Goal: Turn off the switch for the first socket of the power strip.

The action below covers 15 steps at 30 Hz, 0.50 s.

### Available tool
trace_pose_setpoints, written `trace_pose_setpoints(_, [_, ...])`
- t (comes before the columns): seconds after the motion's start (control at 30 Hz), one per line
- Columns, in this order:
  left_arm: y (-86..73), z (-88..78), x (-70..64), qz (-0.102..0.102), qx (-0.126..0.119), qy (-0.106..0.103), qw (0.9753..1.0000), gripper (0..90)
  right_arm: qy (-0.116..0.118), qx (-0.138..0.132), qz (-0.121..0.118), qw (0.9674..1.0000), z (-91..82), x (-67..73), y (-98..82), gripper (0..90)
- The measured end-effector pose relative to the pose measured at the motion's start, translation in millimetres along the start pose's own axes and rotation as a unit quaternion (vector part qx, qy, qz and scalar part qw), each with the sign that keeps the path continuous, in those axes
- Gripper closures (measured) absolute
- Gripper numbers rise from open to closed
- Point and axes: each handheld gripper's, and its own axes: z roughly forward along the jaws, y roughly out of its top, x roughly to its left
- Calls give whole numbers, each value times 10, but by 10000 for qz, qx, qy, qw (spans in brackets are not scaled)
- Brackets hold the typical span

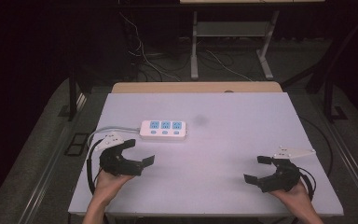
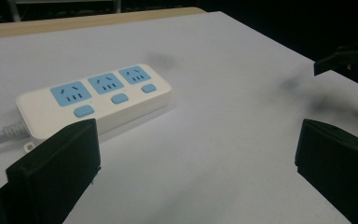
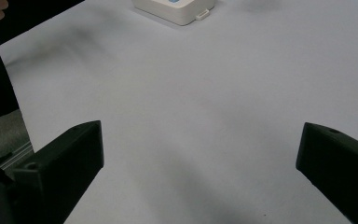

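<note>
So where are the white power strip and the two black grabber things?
power strip (image 1: 164, 129), high view, on its top face.
left gripper (image 1: 139, 152), high view, midway between its open jaws.
right gripper (image 1: 256, 169), high view, midway between its open jaws.

A white table stands before a wooden desk edge and floor cables.

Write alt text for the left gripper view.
A white power strip with three blue sockets and three blue switches lies on a white table, its grey cord running off to the left. The left gripper is open, with its two black jaws wide apart in the foreground and nothing between them. The right gripper shows at the far right edge.
</note>
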Motion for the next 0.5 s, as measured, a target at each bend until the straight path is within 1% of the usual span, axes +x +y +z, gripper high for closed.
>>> trace_pose_setpoints(0.07, [-35,0,-13,-22,-11,-12,10000,0,-1,3,-13,10000,-1,0,0,5])
trace_pose_setpoints(0.13, [-77,-1,-24,11,10,-20,10000,0,1,-2,-7,10000,-2,1,1,5])
trace_pose_setpoints(0.3, [-176,12,-57,7,46,-57,10000,0,8,-26,-6,10000,-4,3,0,5])
trace_pose_setpoints(0.5, [-306,73,-71,25,169,-104,9998,0,22,-31,-19,10000,-4,15,-2,5])
